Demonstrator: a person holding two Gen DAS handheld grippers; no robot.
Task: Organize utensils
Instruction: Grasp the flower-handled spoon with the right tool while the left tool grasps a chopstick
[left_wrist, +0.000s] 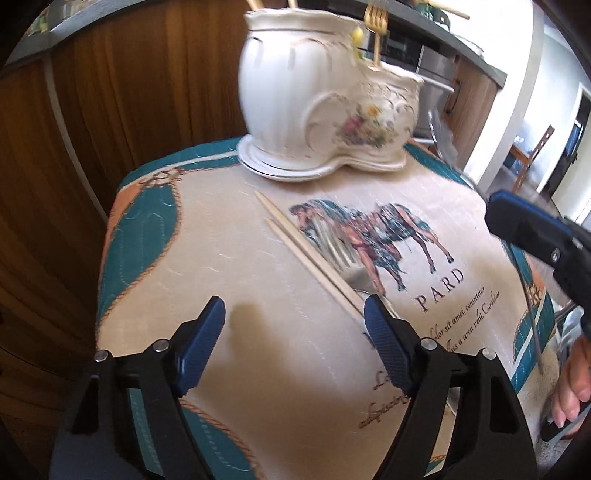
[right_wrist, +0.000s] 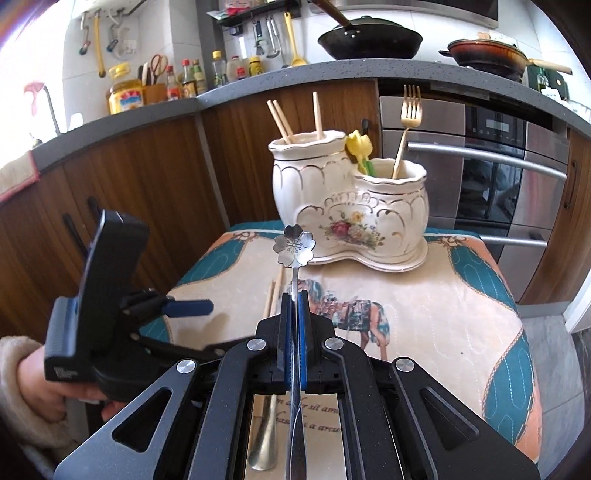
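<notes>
The left claw (left_wrist: 293, 325) is wide open and holds nothing. In the left wrist view it hangs low over the desk (left_wrist: 280, 369), just above a pair of wooden chopsticks (left_wrist: 306, 254) and a silver fork (left_wrist: 352, 277) lying on the horse cloth. The white holder (left_wrist: 325, 107) stands at the far end.

In the right wrist view, the right claw (right_wrist: 294, 306) is squeezed tight on a flower spoon (right_wrist: 294, 245), flower end pointing up toward the holder (right_wrist: 349, 210). A gold fork (right_wrist: 406, 129) and chopsticks already stand in its cups.

The spoon is thin and shiny. It could slip or tip in the claw, or bump the holder's rim and miss the cup.
</notes>
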